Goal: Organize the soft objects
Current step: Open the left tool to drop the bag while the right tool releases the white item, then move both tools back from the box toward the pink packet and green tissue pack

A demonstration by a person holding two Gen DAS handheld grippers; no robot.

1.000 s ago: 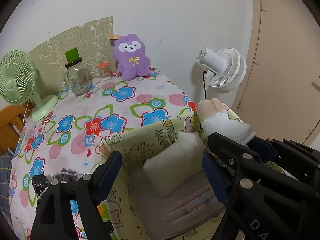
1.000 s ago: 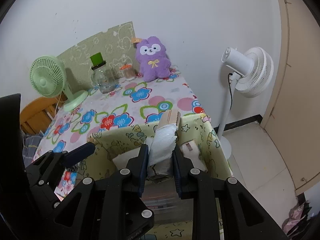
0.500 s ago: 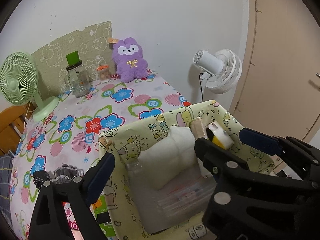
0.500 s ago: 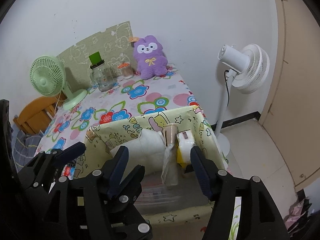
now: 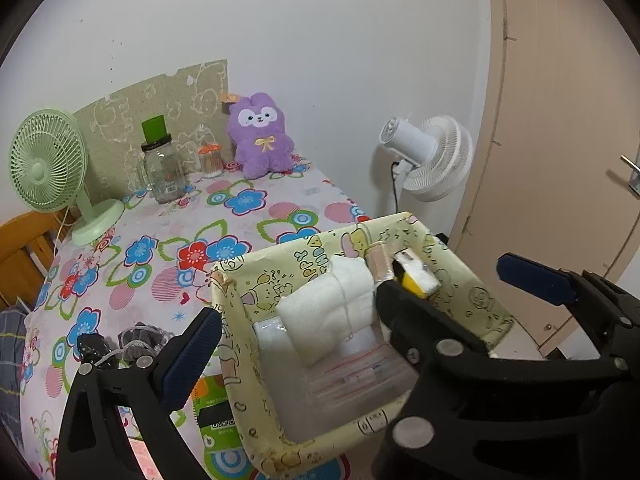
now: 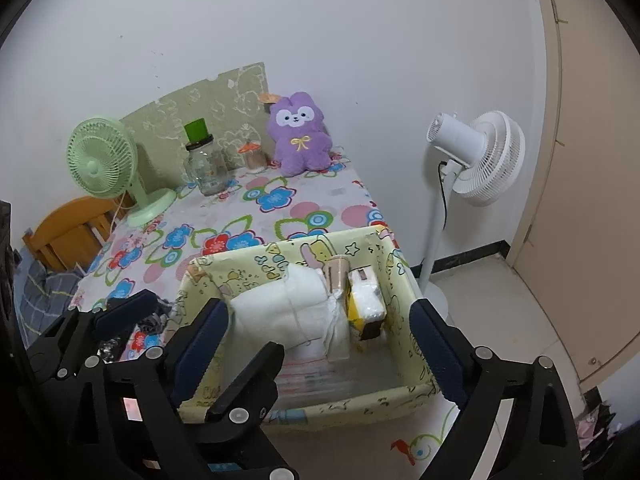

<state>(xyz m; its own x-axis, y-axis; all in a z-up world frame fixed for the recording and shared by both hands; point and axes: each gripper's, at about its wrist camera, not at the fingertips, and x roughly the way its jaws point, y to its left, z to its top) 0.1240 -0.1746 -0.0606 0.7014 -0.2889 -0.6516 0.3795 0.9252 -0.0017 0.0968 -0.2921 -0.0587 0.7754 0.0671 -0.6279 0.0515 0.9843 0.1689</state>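
A pale yellow cartoon-print storage box [image 6: 256, 258] [image 5: 256, 276] stands at the table's near right corner. Inside lie a folded white towel [image 6: 276, 312] [image 5: 332, 304], a beige-topped white wrapped roll [image 6: 335, 280] [image 5: 379, 258], a yellow tissue pack [image 6: 364, 300] [image 5: 416, 278] and a clear zip bag [image 5: 352, 368]. My right gripper [image 6: 320, 344] is open and empty, above the box's front. My left gripper [image 5: 360, 328] is open and empty over the box's left side. Dark grey socks [image 5: 136, 340] lie on the table left of the box.
A purple plush [image 6: 300, 136] [image 5: 260, 138], a glass jar with green lid [image 6: 204, 160], a small toothpick jar [image 6: 252, 156] and a green desk fan [image 6: 104, 160] stand at the table's far end. A white floor fan [image 6: 476, 156] and a door [image 6: 592, 160] are to the right.
My right gripper opened and let go of the white wrapped roll, which now stands in the box between towel and tissue pack. Both grippers drew back from the box.
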